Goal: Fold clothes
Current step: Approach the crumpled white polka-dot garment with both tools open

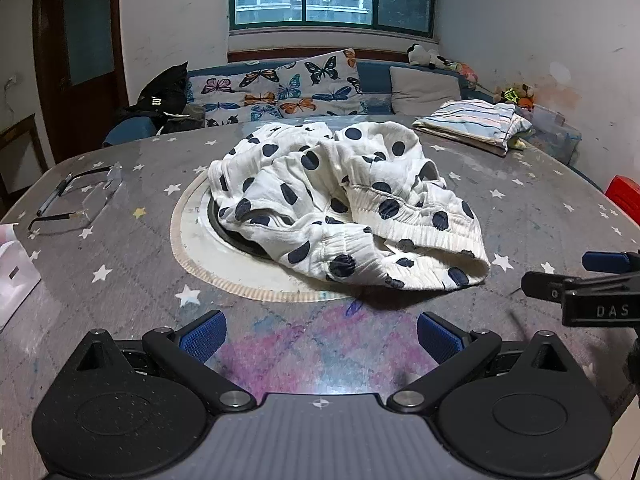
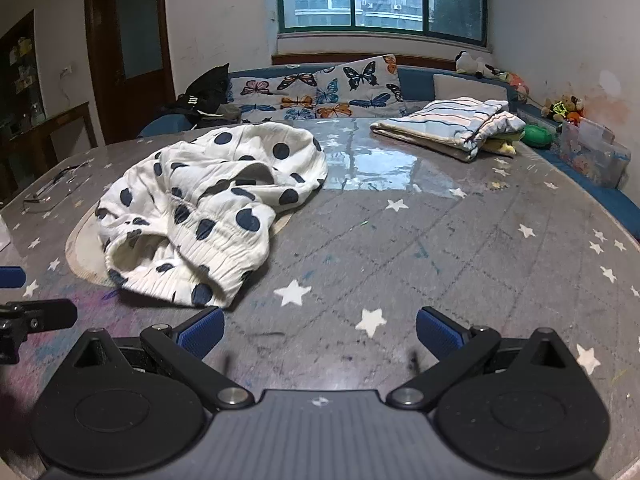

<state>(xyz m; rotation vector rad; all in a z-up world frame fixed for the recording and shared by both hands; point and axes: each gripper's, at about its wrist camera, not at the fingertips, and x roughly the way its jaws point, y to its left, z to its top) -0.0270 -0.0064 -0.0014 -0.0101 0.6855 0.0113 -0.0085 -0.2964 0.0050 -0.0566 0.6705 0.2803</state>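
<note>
A white garment with dark blue dots [image 1: 344, 204] lies crumpled in the middle of the grey star-patterned table [image 1: 120, 280], partly over a round beige mat [image 1: 188, 236]. It also shows in the right wrist view [image 2: 208, 212] at the left. My left gripper [image 1: 320, 336] is open and empty, just short of the garment's near edge. My right gripper [image 2: 320, 332] is open and empty over bare table, right of the garment. The right gripper's fingers show at the right edge of the left wrist view [image 1: 580, 280].
A folded striped cloth [image 2: 452, 124] lies at the table's far right. Glasses [image 1: 76, 204] and a pen lie at the far left, a white box [image 1: 12, 276] at the left edge. A sofa with butterfly cushions [image 1: 288, 88] stands behind the table.
</note>
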